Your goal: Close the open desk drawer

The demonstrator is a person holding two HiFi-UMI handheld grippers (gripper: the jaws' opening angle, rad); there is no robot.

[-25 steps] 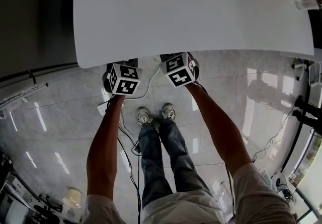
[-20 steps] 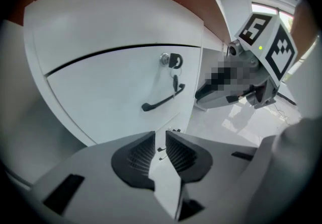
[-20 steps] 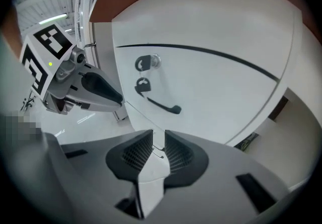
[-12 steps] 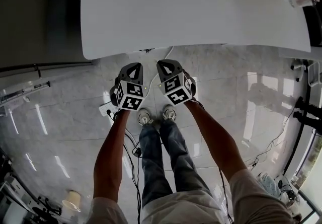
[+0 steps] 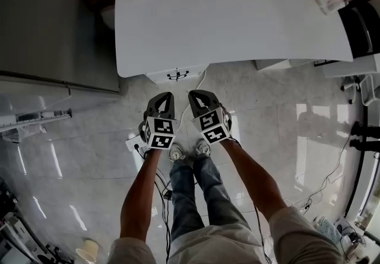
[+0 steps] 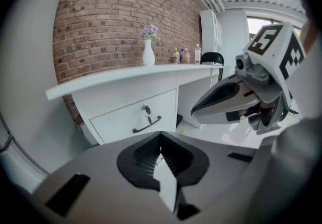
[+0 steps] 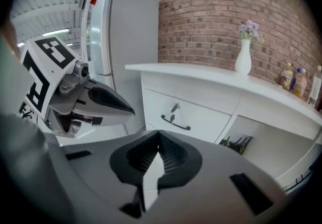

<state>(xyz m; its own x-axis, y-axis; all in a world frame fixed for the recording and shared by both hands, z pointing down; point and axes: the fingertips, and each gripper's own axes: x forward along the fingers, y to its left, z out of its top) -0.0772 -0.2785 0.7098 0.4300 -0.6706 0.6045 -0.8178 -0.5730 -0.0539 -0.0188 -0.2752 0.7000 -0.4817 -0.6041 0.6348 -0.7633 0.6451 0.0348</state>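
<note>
Left claw [image 5: 164, 98] and right claw [image 5: 198, 95] both pressed together, empty, side by side, near white bench [image 5: 237, 13], drawer [image 6: 133, 117] flush.

Head view steeply down over desk [image 5: 237, 13], both gripper views low, facing the same drawer [image 6: 136, 117] nearby

The desk [image 5: 237, 13] is smooth, matt white. The floor [image 5: 77, 138] at seven o'clock is glossy tile; the brick wall [image 6: 100, 21] rough.
</note>
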